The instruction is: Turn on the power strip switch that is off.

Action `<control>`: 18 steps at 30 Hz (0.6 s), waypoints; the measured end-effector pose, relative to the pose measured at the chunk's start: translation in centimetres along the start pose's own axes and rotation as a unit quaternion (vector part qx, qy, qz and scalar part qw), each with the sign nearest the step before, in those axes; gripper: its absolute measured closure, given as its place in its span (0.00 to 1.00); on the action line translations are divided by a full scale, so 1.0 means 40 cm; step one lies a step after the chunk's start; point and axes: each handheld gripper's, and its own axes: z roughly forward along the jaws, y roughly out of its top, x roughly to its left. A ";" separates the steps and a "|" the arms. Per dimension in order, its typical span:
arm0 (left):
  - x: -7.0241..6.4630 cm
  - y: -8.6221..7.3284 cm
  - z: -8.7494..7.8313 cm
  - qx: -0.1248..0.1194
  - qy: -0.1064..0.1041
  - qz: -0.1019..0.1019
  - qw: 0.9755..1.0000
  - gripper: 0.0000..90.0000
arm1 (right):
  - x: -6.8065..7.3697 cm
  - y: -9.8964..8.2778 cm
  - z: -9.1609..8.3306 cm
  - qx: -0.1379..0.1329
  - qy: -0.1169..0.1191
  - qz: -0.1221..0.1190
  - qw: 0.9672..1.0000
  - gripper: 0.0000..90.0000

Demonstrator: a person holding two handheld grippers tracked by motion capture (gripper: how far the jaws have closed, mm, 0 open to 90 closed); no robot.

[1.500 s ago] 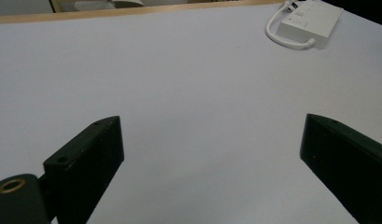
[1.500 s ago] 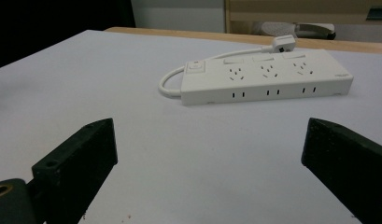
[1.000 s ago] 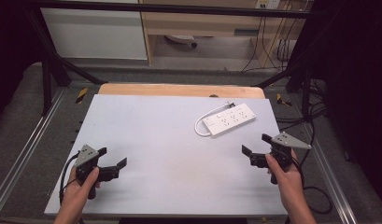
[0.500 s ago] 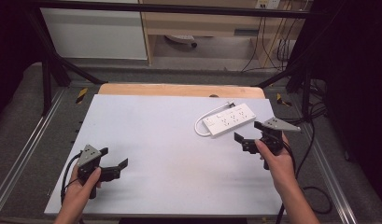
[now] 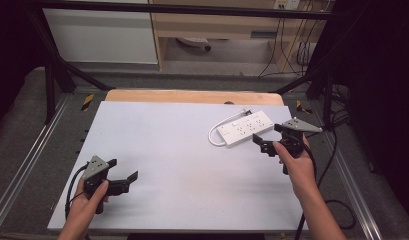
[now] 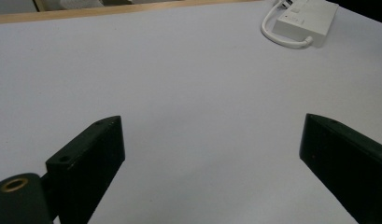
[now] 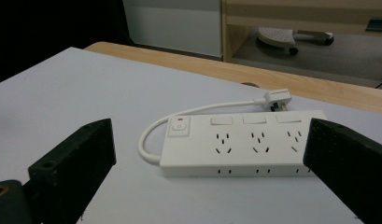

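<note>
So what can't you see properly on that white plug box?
- Power strip, right gripper view: its right end is covered by the right tongs' black jaw.
- Plug, right gripper view: its pins face away, so they cannot be made out.
- Power strip, left gripper view: its far end is cut off by the top edge.
- High view: the sockets are too small to count.
</note>
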 end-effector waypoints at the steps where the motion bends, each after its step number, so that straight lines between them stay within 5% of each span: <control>1: 0.000 0.000 0.000 -0.001 0.000 0.000 1.000 0.08 | -0.003 0.005 0.003 0.002 0.000 0.001 1.000 0.03; 18: 0.004 -0.005 0.002 0.002 0.005 0.000 1.000 0.07 | -0.025 0.074 0.065 0.018 -0.012 -0.007 1.000 0.04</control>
